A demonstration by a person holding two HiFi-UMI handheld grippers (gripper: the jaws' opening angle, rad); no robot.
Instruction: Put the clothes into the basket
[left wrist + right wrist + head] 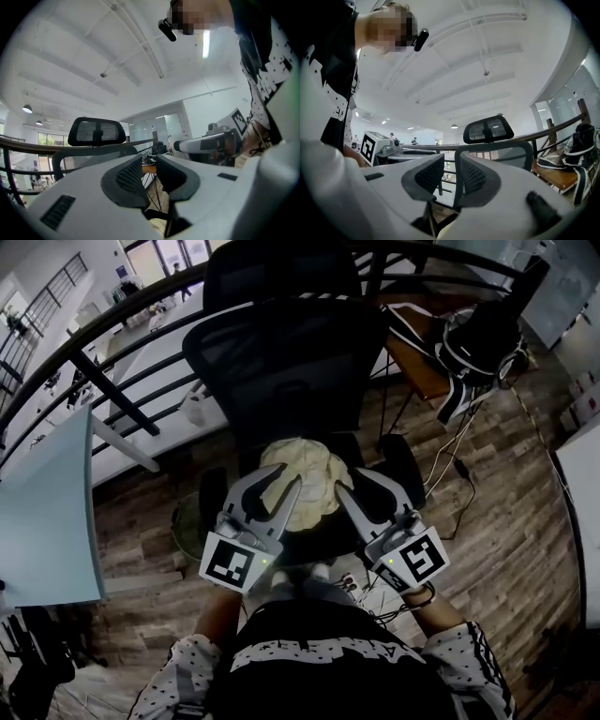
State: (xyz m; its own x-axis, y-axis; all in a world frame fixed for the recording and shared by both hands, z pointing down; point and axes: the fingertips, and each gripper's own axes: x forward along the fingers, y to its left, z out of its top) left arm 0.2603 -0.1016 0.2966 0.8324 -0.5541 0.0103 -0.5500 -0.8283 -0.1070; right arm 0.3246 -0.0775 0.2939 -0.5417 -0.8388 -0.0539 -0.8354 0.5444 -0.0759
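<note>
- Sleeves (183,667) with a speckled print sit nearest, in front of the chair (281,352).
- Over the chair's front edge, the left hand-held gripper (286,479) points level. Its own view (149,161) shows the jaws slightly parted with nothing between them.
- Beside it, toward the chair's right side, the right hand-held gripper (356,486) is likewise a little open and empty (451,164).
- The cream clothes (314,465) lie bundled on the chair's seat, between the two grippers' tips. Whether any pad touches the fabric cannot be told.
- The chair is black mesh with a headrest and stands on a wooden floor (506,521).
- Behind the chair runs a dark railing (112,329), and black-and-white shoes (478,343) lie behind its right side.
</note>
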